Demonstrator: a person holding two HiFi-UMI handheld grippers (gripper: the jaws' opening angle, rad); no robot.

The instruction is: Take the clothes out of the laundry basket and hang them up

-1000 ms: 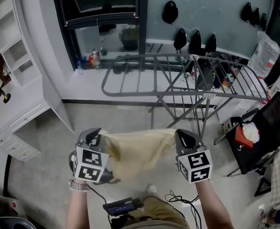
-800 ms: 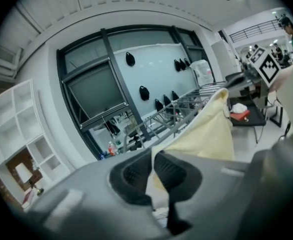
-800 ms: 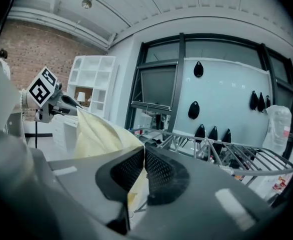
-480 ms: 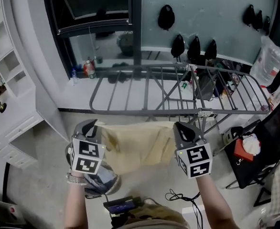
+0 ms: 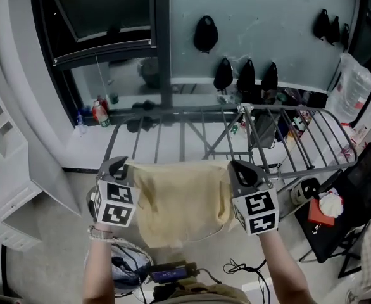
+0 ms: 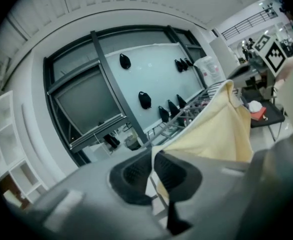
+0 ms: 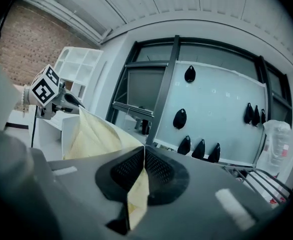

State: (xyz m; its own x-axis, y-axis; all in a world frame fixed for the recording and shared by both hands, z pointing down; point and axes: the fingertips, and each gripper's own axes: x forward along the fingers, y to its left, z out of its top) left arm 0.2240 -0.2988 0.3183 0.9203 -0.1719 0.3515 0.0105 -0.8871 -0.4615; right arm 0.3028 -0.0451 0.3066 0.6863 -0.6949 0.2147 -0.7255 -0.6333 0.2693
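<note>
One garment: a pale yellow rectangular cloth (image 5: 179, 201) is spread between the two grippers at the centre of the head view. Its top edge is taut and its lower part hangs free.
Left gripper (image 5: 118, 168): the jaws are closed on the cloth's upper left corner. The left gripper view shows the fabric edge pinched between the dark ribbed pads.
Right gripper (image 5: 241, 170): the jaws are closed on the cloth's upper right corner. The right gripper view shows a fold of yellow fabric clamped between the pads and trailing out below them.
Gripper alignment: both are level with each other at mid-frame, with their marker cubes facing the head camera.
Cloth versus rack: in the head view the top edge lines up with the near rail of the rack. Whether they touch cannot be told.
Drying rack: the grey metal folding drying rack (image 5: 268, 128) spans the centre to the right of the frame, beyond the cloth, with its rails bare.
Laundry basket: the round laundry basket (image 5: 132, 265) holding bluish fabric sits at lower left, partly behind the left forearm.
Surroundings: a black chair (image 5: 337, 214) stands at the right edge and a clear plastic bag (image 5: 350, 87) at upper right. A white shelf unit (image 5: 2, 138) stands at the left edge.
</note>
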